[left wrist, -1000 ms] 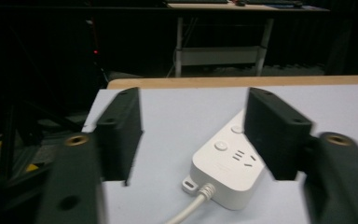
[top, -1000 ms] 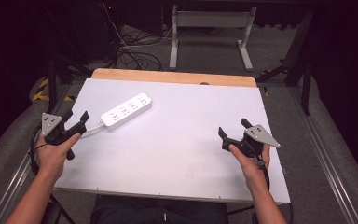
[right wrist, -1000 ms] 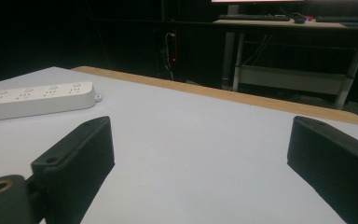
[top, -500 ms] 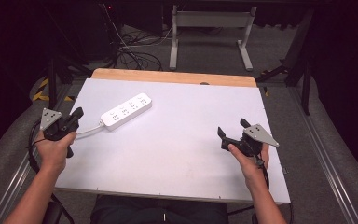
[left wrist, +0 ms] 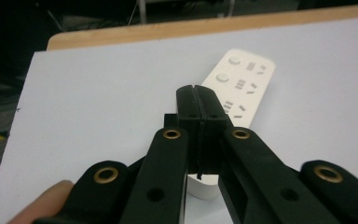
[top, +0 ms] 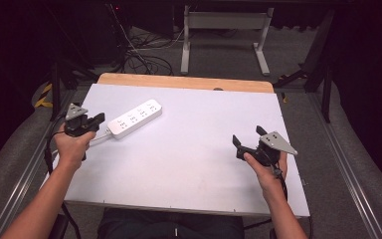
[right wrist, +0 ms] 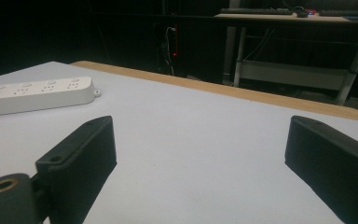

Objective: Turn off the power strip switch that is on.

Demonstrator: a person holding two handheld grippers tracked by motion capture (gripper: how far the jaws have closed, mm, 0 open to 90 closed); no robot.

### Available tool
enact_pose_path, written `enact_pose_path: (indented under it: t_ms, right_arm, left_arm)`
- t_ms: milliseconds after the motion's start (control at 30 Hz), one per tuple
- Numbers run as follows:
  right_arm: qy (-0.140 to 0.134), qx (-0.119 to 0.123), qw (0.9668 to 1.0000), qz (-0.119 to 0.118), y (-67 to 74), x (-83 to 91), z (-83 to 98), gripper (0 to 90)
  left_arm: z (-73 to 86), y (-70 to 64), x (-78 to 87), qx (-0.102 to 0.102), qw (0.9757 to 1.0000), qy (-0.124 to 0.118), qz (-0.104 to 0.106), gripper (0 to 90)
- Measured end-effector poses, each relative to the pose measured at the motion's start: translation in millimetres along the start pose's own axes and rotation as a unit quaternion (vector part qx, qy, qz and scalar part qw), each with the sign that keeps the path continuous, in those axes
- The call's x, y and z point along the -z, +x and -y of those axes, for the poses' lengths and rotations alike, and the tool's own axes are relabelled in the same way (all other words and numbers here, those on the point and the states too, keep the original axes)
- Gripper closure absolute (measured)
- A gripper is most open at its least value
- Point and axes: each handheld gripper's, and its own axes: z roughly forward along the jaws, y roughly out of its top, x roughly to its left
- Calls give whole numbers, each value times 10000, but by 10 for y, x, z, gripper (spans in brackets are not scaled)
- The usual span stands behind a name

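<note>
Left tool (top: 97, 119) pressed together, empty, just beside the white plastic power strip (top: 134, 118) near the bench's (top: 204, 164) left edge; right tool (top: 248, 137) spread, empty. Nothing looks started.

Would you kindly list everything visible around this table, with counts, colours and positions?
power strip: 1, white, far-left part of the table, lying flat
table: 1, white top with a wooden far edge
metal stand: 1, pale grey, on the floor beyond the table
loose cables: several, dark, on the floor beyond the table's left corner
left gripper: 1, black, jaws shut, at the power strip's near end
right gripper: 1, black, jaws open, over the table's right side
hands: 2, one holding each gripper
</note>
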Motion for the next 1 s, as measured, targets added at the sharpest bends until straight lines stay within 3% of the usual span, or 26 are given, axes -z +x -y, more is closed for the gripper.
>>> enact_pose_path:
  t_ms: [67,100,133,200,233,267,367,400,433,467,533,667,733,1000]
  right_arm:
    - [50,-16,10000,-45,8,-12,5,96]
    - [53,-2,10000,-66,10,-23,7,98]
    - [68,-13,9999,-95,18,-31,8,99]
    - [83,1,9999,-134,32,-42,5,102]
    - [82,37,9999,-137,38,-45,1,102]
    - [77,40,9998,-153,44,-46,-3,103]
    - [70,16,9998,-164,43,-55,-8,103]
    - [76,13,9998,-163,40,-57,-7,103]
    - [90,-6,9998,-164,38,-57,-7,103]
    - [86,-10,9998,-169,36,-58,-6,103]
    - [89,-29,9998,-173,38,-59,-6,104]
    - [132,12,9997,-204,59,-71,-1,106]
    - [151,32,9996,-220,66,-77,2,106]
    - [214,18,9996,-187,64,-79,9,109]
  left_arm:
    - [-43,-40,-99,-108,9994,174,-268,900]
    - [-75,-53,-152,-99,9993,263,-256,900]
    - [-151,-82,-253,-230,9983,444,-294,900]
    - [-193,-87,-305,-286,9976,566,-271,900]
    - [-263,-91,-409,-291,9961,807,-202,900]
    - [-263,-91,-409,-291,9961,807,-202,900]
    - [-338,-105,-540,-316,9922,1200,-70,900]
    - [-361,-128,-613,-356,9886,1459,-29,900]
    - [-360,-144,-647,-331,9869,1579,-51,900]
    - [-360,-144,-647,-331,9869,1579,-51,900]
    - [-342,-144,-742,-315,9818,1867,-123,900]
    - [-325,-129,-806,-225,9801,1966,-140,900]
    - [-311,-111,-852,-201,9780,2066,-201,900]
    - [-283,-87,-897,-156,9789,2033,-120,900]
